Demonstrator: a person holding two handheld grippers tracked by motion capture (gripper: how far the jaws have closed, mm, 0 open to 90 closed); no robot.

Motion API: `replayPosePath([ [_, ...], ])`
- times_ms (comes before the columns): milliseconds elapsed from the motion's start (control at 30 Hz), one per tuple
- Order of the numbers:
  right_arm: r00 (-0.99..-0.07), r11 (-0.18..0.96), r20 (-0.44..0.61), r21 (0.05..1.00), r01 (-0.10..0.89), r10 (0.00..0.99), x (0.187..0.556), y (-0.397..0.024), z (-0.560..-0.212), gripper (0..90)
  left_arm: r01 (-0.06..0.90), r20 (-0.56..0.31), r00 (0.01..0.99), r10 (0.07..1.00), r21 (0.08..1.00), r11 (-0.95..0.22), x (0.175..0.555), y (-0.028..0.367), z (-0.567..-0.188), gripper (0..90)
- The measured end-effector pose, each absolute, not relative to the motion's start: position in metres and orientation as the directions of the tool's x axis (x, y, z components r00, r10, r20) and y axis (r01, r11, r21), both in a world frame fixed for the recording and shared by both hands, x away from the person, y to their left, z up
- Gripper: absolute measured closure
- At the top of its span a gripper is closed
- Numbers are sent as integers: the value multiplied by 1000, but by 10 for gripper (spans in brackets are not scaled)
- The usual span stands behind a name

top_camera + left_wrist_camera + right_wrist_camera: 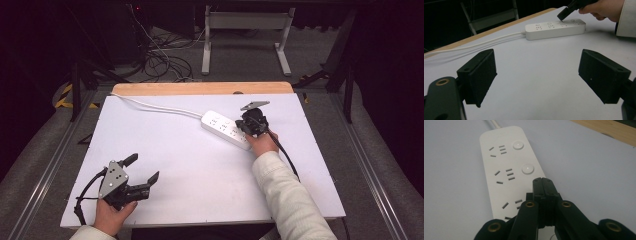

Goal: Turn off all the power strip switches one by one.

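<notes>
here, one power strip (227,130) lies under the closed, empty right gripper (250,131); left gripper (142,168) wide open, empty.

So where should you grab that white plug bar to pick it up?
Probably across the power strip's two long sides, near its middle, coming straight down. It lies flat on the table, long and narrow, so open jaws could span its width. Avoid the cable end.

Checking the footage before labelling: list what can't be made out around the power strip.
- Right gripper view: the shut right gripper covers the power strip's third button; contact unclear.
- High view: socket slots too small to read.
- Left gripper view: the strip's cable runs off the left edge.
</notes>
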State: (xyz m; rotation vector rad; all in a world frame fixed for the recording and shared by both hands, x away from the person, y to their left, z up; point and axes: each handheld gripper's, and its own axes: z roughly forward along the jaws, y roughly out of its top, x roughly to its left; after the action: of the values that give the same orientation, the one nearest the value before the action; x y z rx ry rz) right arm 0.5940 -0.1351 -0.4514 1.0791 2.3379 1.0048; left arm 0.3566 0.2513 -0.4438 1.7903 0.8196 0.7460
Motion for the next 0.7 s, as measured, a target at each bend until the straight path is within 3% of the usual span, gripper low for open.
replayPosePath([
  [700,-631,475,-64,719,508,773,595,-130,-455,900,193,118,581,805,941,-278,356,251,-444,153],
])
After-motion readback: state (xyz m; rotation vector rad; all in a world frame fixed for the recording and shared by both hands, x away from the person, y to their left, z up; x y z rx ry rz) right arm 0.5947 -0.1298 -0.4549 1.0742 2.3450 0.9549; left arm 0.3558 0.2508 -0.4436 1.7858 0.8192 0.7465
